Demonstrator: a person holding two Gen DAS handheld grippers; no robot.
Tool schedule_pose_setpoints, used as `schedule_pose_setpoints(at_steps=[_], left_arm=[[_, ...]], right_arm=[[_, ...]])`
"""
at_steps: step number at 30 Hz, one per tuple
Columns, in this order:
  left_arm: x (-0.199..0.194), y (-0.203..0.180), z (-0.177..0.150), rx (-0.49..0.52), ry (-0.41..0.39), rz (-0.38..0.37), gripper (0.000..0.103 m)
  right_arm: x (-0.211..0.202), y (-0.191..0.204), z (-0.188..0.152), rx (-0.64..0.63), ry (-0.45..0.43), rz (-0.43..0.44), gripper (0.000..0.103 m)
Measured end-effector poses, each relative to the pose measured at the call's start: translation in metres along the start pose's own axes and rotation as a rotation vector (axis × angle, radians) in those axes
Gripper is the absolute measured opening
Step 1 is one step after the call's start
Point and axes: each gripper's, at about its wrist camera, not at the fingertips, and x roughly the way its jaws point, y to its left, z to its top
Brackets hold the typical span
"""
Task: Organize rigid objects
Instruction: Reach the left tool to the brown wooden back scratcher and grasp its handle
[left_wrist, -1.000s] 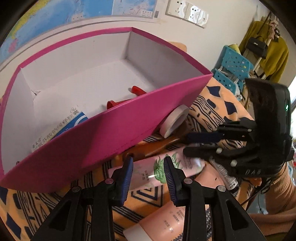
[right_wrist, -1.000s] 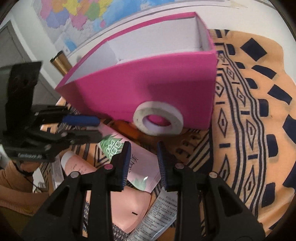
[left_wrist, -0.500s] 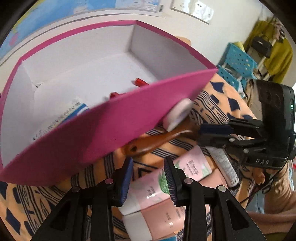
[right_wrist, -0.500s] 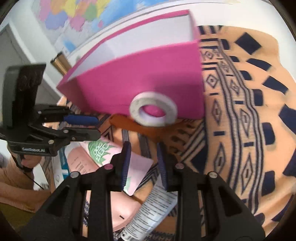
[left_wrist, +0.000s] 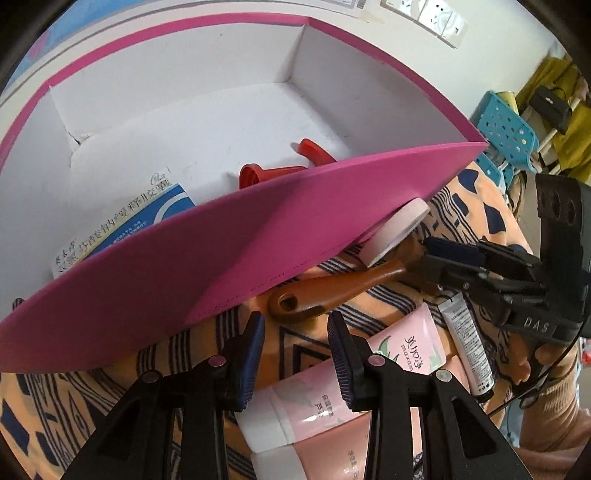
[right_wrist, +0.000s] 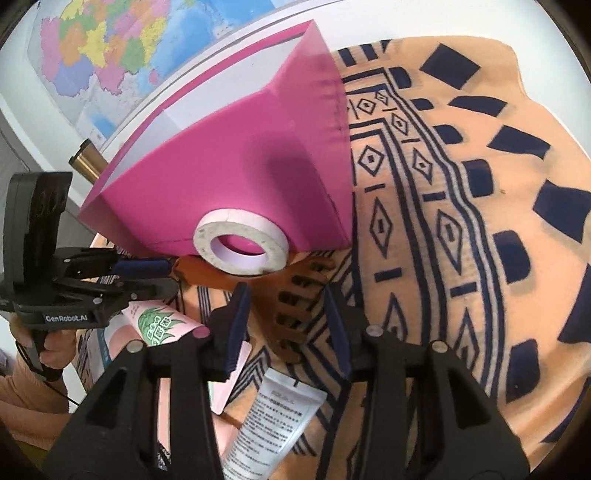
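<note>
A brown wooden comb (left_wrist: 332, 288) (right_wrist: 295, 314) lies on the patterned cloth in front of the pink box (left_wrist: 221, 266) (right_wrist: 229, 177). A white tape roll (left_wrist: 395, 229) (right_wrist: 240, 247) leans on the box and rests on the comb. My left gripper (left_wrist: 295, 332) is open and empty, just short of the comb's handle. My right gripper (right_wrist: 286, 314) is open, its fingers either side of the comb's toothed end. Pink tubes (left_wrist: 351, 373) (right_wrist: 159, 325) and a white tube (left_wrist: 467, 343) (right_wrist: 273, 417) lie close by.
Inside the box lie a red plastic piece (left_wrist: 280, 170) and a blue and white carton (left_wrist: 129, 221). The orange and navy cloth (right_wrist: 461, 221) stretches to the right. A blue crate (left_wrist: 506, 125) stands beyond the table. A map (right_wrist: 110, 48) hangs on the wall.
My left gripper drew back from the pink tube toward the comb's handle. My right gripper moved forward over the comb's teeth and opened wider.
</note>
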Motion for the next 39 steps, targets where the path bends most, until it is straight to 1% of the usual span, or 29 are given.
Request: schedule_pose_setpoints(at_steps=[2, 8, 10, 12, 14, 17, 20, 23, 32, 33, 34, 35, 36, 37, 38, 39], left_arm=[[0.003, 0.003, 0.001, -0.016, 0.006, -0.002, 0.041], [0.008, 0.0, 0.005, -0.038, -0.013, -0.035, 0.044], [0.008, -0.002, 0.005, -0.033, -0.014, -0.034, 0.05], [0.009, -0.008, 0.004, -0.023, -0.017, -0.019, 0.051], [0.009, -0.011, 0.002, -0.024, -0.02, -0.007, 0.051], [0.006, -0.011, 0.0, -0.049, -0.031, -0.015, 0.051], [-0.001, -0.019, -0.005, -0.021, -0.067, 0.014, 0.051], [-0.005, -0.019, -0.007, -0.039, -0.066, -0.003, 0.051], [-0.03, -0.025, -0.014, -0.061, -0.12, -0.028, 0.051], [-0.033, -0.026, -0.014, -0.059, -0.127, -0.039, 0.047], [-0.036, -0.029, -0.015, -0.057, -0.129, -0.08, 0.039], [-0.04, -0.033, -0.015, -0.053, -0.125, -0.117, 0.039], [-0.044, -0.039, -0.014, -0.037, -0.138, -0.108, 0.039], [-0.045, -0.043, -0.014, -0.02, -0.148, -0.093, 0.039], [-0.044, -0.047, -0.014, -0.008, -0.152, -0.081, 0.039], [-0.043, -0.047, -0.014, -0.014, -0.147, -0.085, 0.039]], right_arm=[[0.002, 0.003, 0.001, -0.021, 0.003, -0.007, 0.044], [0.002, 0.004, 0.0, -0.039, 0.006, -0.007, 0.044], [0.003, 0.006, -0.001, -0.046, 0.007, -0.009, 0.044], [0.003, 0.008, -0.001, -0.048, 0.006, -0.015, 0.046], [0.002, 0.008, -0.003, -0.035, 0.003, -0.015, 0.046], [0.0, 0.006, -0.004, -0.013, -0.011, -0.014, 0.046], [-0.004, 0.005, -0.006, 0.019, -0.025, -0.008, 0.046], [-0.01, 0.007, -0.008, 0.03, -0.04, -0.016, 0.046], [-0.032, 0.022, -0.008, 0.016, -0.087, -0.013, 0.046], [-0.035, 0.024, -0.008, 0.013, -0.094, -0.011, 0.046], [-0.039, 0.026, -0.007, 0.008, -0.101, -0.006, 0.046], [-0.042, 0.029, -0.006, 0.002, -0.105, 0.01, 0.04], [-0.043, 0.033, -0.005, -0.002, -0.101, 0.046, 0.032], [-0.044, 0.037, -0.004, -0.009, -0.105, 0.064, 0.03], [-0.046, 0.045, -0.003, -0.03, -0.116, 0.048, 0.029], [-0.045, 0.05, -0.003, -0.053, -0.118, 0.032, 0.029]])
